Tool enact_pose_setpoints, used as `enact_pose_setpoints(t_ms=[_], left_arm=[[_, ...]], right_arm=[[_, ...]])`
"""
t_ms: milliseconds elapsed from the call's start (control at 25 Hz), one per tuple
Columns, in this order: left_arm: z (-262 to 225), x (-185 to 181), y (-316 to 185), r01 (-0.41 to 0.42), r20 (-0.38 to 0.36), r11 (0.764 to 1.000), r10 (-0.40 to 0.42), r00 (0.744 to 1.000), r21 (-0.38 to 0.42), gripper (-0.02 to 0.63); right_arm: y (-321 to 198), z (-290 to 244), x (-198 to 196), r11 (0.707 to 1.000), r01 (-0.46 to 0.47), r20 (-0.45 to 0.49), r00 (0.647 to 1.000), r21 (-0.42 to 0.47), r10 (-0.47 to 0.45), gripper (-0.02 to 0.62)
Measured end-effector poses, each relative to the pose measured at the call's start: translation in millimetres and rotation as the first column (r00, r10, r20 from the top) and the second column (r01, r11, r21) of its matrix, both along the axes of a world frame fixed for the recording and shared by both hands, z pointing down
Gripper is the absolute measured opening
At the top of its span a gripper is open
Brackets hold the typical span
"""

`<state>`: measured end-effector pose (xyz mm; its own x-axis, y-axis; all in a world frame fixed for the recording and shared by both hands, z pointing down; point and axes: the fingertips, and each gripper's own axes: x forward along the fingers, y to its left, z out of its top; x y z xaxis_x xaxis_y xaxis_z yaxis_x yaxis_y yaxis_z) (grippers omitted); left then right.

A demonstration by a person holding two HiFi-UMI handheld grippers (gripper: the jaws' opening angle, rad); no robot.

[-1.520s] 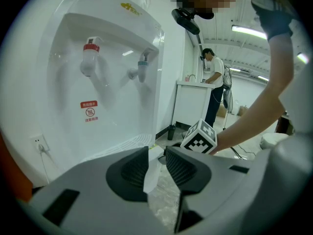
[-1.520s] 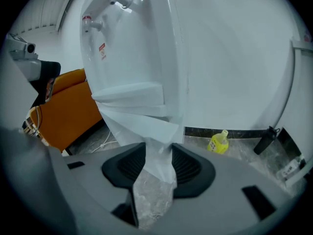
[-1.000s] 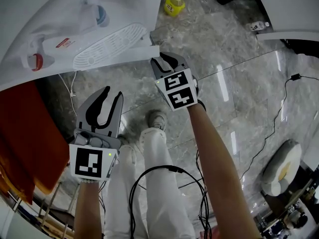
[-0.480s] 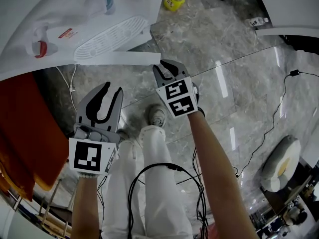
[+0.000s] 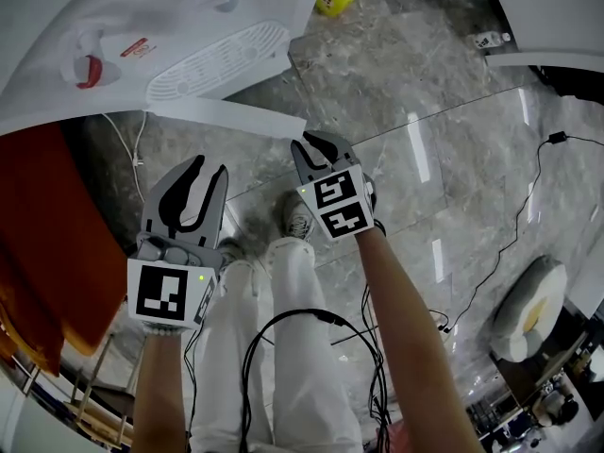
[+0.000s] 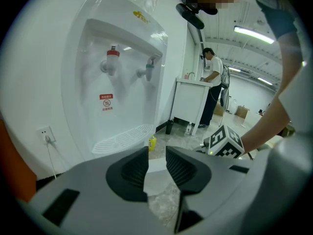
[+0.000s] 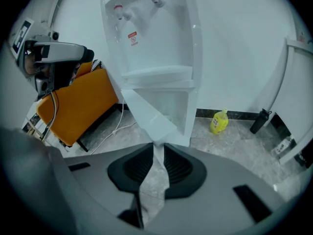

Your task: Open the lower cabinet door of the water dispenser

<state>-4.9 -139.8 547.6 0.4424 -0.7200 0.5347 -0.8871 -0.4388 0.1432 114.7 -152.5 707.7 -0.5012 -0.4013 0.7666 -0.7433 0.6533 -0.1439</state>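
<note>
Right gripper (image 7: 157, 150) jaws just closing, seemingly on the open lower cabinet door (image 7: 146, 114).

place: office hall | cues: water dispenser (image 6: 117, 82), marble floor (image 5: 453, 111) (ceiling strip lights (image 6: 252, 32))

The water dispenser (image 5: 123, 17) and its lower cabinet door (image 5: 236, 114) are finished in smooth, glossy white plastic; the floor (image 5: 444, 102) at 2 o'clock is laid in polished, reflective grey stone

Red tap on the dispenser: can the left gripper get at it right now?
Probably yes: the left gripper is open and empty, and the red tap sits ahead of it with nothing in between.
</note>
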Motion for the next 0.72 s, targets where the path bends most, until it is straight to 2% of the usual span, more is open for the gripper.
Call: enact_pose_setpoints(t_ms=[360, 720], left_arm=[[0.7, -7.7, 14.5, 0.009, -0.001, 1.000, -0.009, 1.000, -0.010, 0.110], [-1.2, -9.5, 24.6, 0.015, -0.011, 1.000, -0.015, 1.000, -0.014, 0.110]], right_arm=[[35.1, 0.4, -10.2, 0.999, -0.018, 0.023, 1.000, -0.032, 0.019, 0.066], [67.3, 4.0, -23.1, 0.999, 0.001, 0.018, 1.000, -0.048, 0.000, 0.061]])
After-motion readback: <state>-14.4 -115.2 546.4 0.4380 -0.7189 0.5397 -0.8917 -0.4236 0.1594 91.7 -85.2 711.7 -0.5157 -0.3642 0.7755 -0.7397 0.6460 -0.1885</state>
